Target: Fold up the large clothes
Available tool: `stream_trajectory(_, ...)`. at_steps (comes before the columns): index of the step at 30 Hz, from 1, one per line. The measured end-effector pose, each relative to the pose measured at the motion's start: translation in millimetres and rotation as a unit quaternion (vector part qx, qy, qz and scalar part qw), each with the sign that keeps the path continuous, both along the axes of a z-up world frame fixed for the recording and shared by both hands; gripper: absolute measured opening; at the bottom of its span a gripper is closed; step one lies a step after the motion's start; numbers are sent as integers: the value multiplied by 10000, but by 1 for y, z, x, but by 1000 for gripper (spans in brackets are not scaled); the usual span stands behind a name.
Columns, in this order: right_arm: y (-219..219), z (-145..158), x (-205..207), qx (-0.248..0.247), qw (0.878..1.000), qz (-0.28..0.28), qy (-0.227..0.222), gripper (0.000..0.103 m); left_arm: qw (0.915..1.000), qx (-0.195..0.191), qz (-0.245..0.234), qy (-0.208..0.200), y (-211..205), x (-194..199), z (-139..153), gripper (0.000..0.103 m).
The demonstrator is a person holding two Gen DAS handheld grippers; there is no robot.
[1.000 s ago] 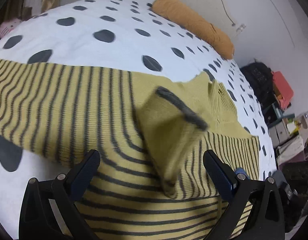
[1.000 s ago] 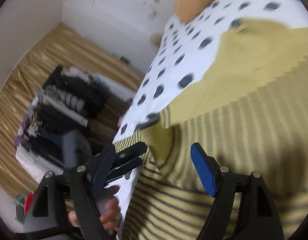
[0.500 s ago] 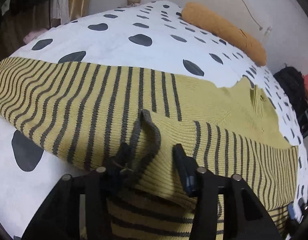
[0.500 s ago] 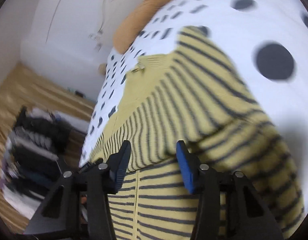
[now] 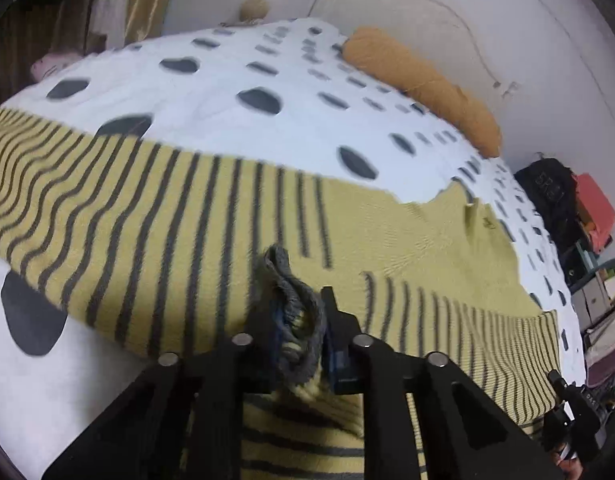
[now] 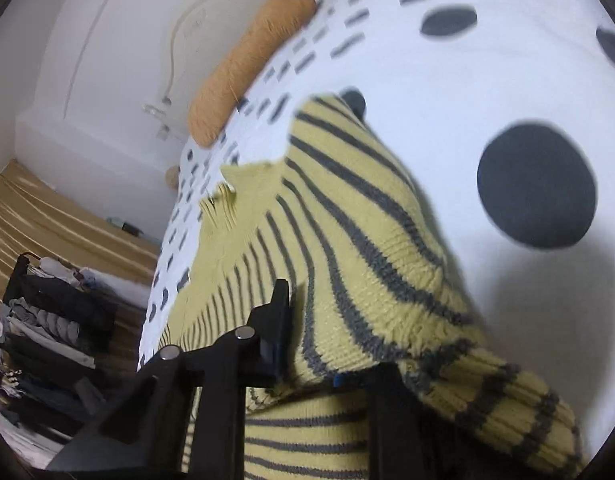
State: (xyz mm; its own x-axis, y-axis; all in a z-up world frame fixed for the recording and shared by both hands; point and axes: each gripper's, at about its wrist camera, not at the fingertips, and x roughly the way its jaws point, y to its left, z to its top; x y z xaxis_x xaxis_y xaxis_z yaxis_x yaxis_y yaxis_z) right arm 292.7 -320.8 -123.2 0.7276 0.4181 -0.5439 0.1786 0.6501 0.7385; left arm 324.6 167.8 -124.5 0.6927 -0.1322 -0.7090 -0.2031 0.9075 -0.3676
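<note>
A yellow knit sweater with dark grey stripes (image 5: pixel 179 216) lies spread across the bed. My left gripper (image 5: pixel 297 332) is shut on the sweater's grey-edged cuff (image 5: pixel 295 304), bunched between the jaws, low over the sweater body. In the right wrist view the same sweater (image 6: pixel 347 240) drapes over my right gripper (image 6: pixel 319 344), which is shut on a thick fold of its striped knit. The right finger is mostly hidden under the cloth.
The bed has a white cover with dark spots (image 5: pixel 267 80), also in the right wrist view (image 6: pixel 487 60). An orange bolster pillow (image 5: pixel 423 84) lies at its far edge by the wall. Bags and boxes (image 5: pixel 579 208) stand right of the bed. A clothes rack (image 6: pixel 47 320) stands beyond the bed.
Both grippers have closed from open: the left onto the sleeve cuff, the right onto a fold of the sweater. The right gripper has swung toward the bed with the cloth draped over it.
</note>
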Motion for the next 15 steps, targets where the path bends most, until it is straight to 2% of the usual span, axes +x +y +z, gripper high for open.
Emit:
stream_trajectory(1, -1, 6, -5, -98, 9999, -73, -112, 15, 9997, 115, -141, -165, -7, 2, 6, 15)
stream_trajectory(3, -6, 16, -18, -338, 9988, -228, -266, 15, 9987, 349, -325, -203, -18, 7, 8, 15)
stream_trajectory(4, -9, 18, -23, -404, 9983, -312, -286, 15, 9986, 384, -358, -102, -21, 11, 4, 15)
stream_trajectory(6, -12, 10, -23, -475, 9984, -310, -55, 15, 9984, 375, -175, 380, -17, 18, -19, 15)
stream_trajectory(8, -15, -11, -18, -231, 9990, -176, 350, 15, 9989, 337, -158, 269, -11, 14, -26, 17)
stream_trajectory(10, -20, -19, -21, 105, 9992, -136, 360, 17, 9969, 724, -145, 258, -16, 10, -20, 20)
stream_trajectory(12, -23, -10, -29, 74, 9991, -112, 409, 20, 9949, 969, -121, 252, -17, 7, -16, 26)
stream_trajectory(15, -25, 15, -46, 89, 9998, -140, 81, 24, 9956, 924, -15, 166, -6, -3, -7, 26)
